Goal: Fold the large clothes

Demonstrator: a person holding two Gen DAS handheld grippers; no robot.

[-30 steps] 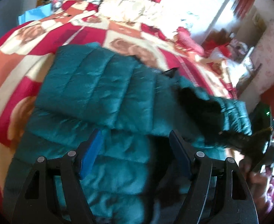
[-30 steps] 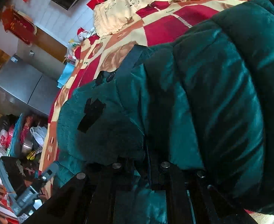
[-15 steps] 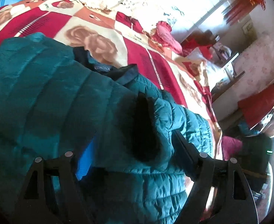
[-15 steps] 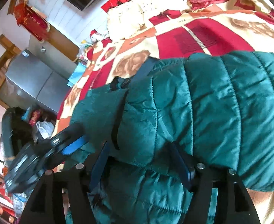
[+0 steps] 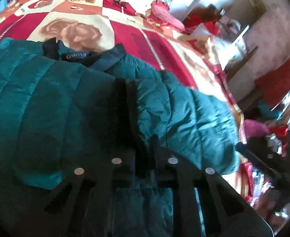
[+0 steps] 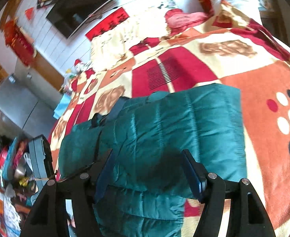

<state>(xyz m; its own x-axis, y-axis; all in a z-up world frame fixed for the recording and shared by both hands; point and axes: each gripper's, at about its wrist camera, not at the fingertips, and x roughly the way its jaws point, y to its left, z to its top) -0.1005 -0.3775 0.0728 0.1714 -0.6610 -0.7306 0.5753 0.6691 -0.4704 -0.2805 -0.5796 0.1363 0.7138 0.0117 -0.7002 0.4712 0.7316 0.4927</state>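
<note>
A teal quilted jacket [image 5: 46,106] lies on a bed with a red, cream and orange blanket [image 5: 125,29], collar and label [image 5: 75,56] toward the pillows. My left gripper [image 5: 145,144] is shut on the dark cuff [image 5: 125,98] of the sleeve folded across the jacket; the pads are hidden in the fabric. In the right wrist view the jacket [image 6: 174,122] shows one side folded over into a neat panel. My right gripper [image 6: 147,154] hovers open just above that panel, with nothing pressed between its blue pads.
Cream and pink pillows [image 6: 125,33] lie at the head of the bed, and a dark screen [image 6: 81,6] hangs on the wall behind. A grey cabinet [image 6: 16,106] and floor clutter [image 6: 6,167] stand off one side. Shelves and red items [image 5: 263,79] crowd the other side.
My left gripper slid across the jacket to the dark cuff and closed on it. My right gripper let go of the jacket, opened and lifted back, leaving the folded side lying flat.
</note>
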